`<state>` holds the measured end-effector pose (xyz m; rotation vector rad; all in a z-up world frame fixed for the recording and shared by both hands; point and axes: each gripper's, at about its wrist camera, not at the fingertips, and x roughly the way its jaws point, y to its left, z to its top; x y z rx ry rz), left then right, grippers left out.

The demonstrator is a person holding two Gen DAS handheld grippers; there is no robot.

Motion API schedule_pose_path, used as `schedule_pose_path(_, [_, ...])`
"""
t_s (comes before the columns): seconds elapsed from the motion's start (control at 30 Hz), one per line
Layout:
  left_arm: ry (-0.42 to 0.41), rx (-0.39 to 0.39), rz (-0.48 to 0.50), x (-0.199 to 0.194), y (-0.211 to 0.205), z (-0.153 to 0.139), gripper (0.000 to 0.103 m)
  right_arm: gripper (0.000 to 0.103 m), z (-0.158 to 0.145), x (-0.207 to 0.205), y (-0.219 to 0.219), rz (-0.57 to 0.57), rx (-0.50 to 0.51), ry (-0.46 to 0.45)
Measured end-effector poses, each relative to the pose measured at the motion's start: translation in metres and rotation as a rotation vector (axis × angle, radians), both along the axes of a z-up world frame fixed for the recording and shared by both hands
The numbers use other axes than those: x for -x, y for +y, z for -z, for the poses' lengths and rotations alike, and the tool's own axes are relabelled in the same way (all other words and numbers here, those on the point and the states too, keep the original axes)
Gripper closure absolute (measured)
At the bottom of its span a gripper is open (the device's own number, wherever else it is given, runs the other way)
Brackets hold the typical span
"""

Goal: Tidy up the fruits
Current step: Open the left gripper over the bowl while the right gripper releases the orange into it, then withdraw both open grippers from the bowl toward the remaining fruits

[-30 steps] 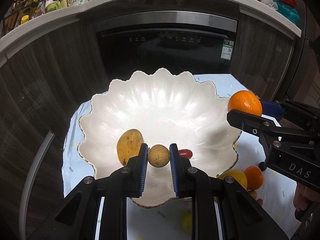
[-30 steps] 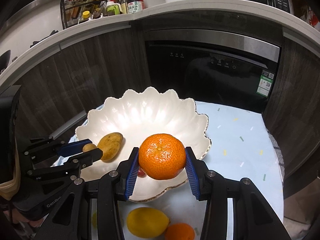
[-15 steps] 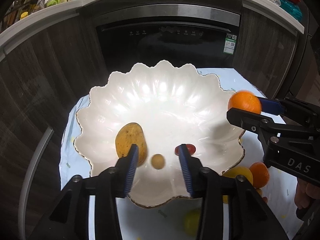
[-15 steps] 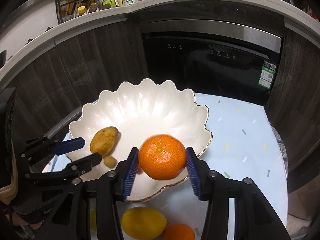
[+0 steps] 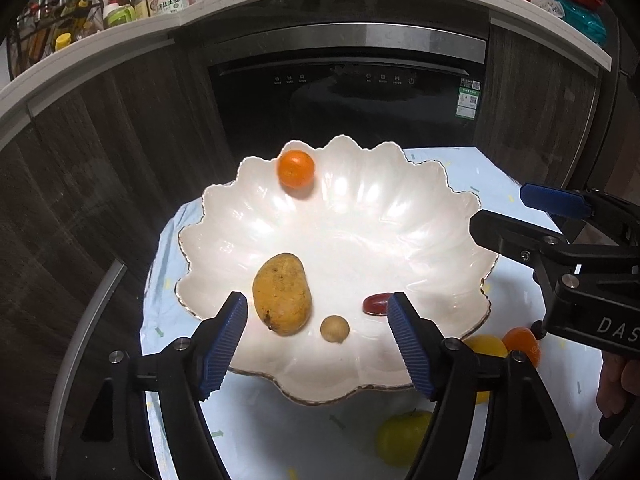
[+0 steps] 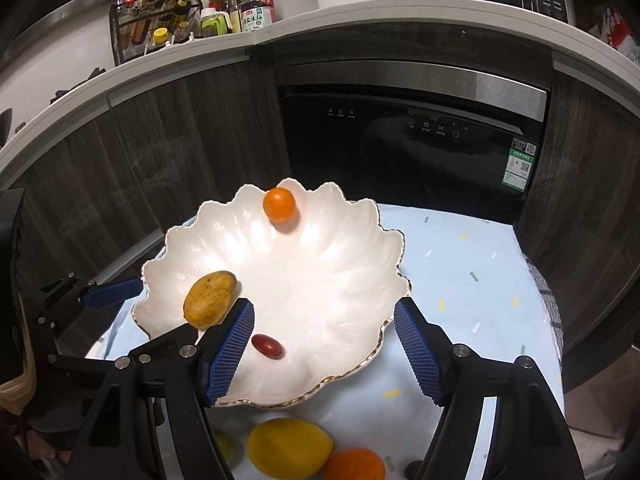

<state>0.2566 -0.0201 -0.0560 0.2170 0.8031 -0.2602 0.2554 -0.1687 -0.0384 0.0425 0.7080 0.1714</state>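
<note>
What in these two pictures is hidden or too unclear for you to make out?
- Small round tan fruit: shows in the left wrist view; in the right wrist view the right gripper finger covers it.
- Yellow-green fruit on the pale blue cloth: blurred and partly behind the left gripper finger; kind unclear.
- Bottle labels on the white counter: too small to read.

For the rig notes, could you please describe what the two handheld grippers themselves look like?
Both are matte black plastic frames with silver screws. The left gripper and right gripper each carry two flat fingers faced with ribbed blue pads. White lettering reading "DAS" marks the right gripper's body in the left wrist view. No cables show. A bare hand grips the right one.
</note>
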Motion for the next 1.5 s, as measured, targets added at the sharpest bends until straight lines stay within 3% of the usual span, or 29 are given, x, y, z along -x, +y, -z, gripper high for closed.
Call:
schedule_pose_path(0.8, [-0.077,0.001,0.012,0.066,-0.002,-0.034,0.028,0.030,-0.035,0.070,-0.011,0.048,0.012,-0.059])
schedule_pose_path(1.5, [-0.099,0.021,0.008,0.119,-0.007,-0.038,0.028,0.030,-0.038,0.124,-0.021,0.101,0.013,-0.061])
